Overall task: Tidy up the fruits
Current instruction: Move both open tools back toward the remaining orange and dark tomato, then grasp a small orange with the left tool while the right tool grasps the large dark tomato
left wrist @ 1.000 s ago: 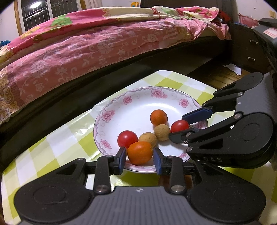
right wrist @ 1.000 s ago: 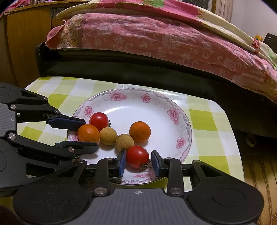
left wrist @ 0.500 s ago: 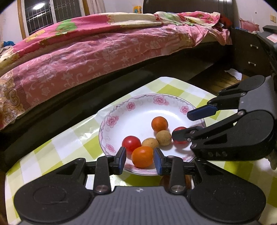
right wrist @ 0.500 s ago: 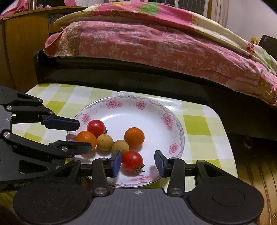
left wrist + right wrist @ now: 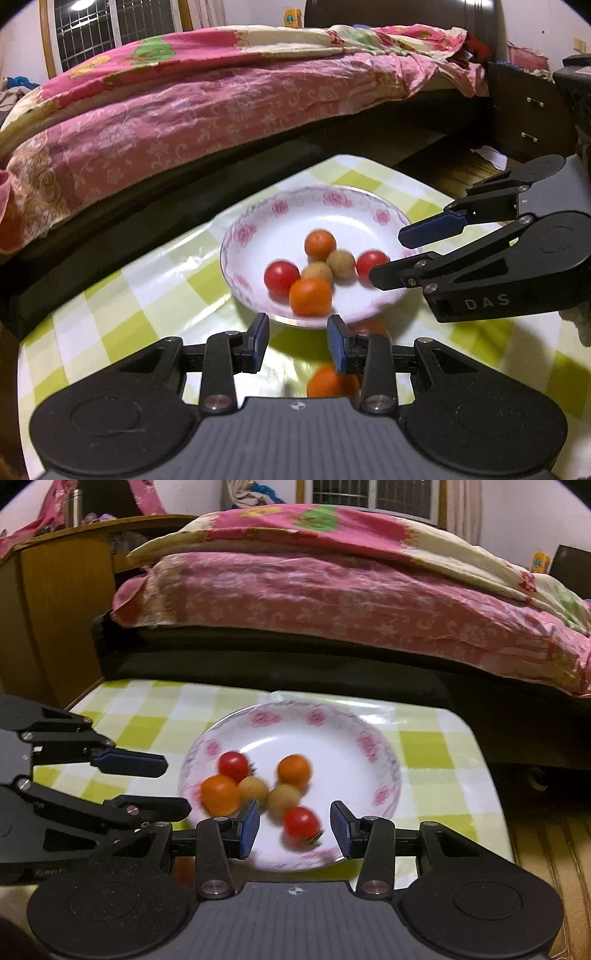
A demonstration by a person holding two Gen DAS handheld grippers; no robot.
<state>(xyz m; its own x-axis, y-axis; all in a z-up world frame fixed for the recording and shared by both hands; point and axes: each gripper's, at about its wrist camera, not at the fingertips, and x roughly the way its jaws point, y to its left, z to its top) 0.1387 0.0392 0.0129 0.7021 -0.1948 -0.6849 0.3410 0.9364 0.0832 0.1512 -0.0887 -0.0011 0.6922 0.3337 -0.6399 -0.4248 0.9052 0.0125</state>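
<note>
A white plate with pink flowers (image 5: 343, 205) (image 5: 347, 734) stands on a green-and-white checked table. It holds two red tomatoes (image 5: 281, 277) (image 5: 301, 821), two orange fruits (image 5: 310, 296) (image 5: 293, 770) and two tan longans (image 5: 340, 263) (image 5: 284, 797). My left gripper (image 5: 298, 341) is open and empty, just short of the plate's near rim. My right gripper (image 5: 293, 825) is open and empty, its fingers either side of the near red tomato without touching it. An orange reflection (image 5: 330, 382) shows on the glossy cloth under the left gripper.
A bed with a pink floral quilt (image 5: 207, 103) (image 5: 351, 590) runs close behind the table. A dark drawer unit (image 5: 524, 110) stands at the right, a wooden cabinet (image 5: 55, 609) at the left. The table edge (image 5: 491, 775) drops to wooden floor.
Both grippers opened, let go of the orange fruit and the red tomato on the plate, and drew back and up. The fruits stay on the plate.
</note>
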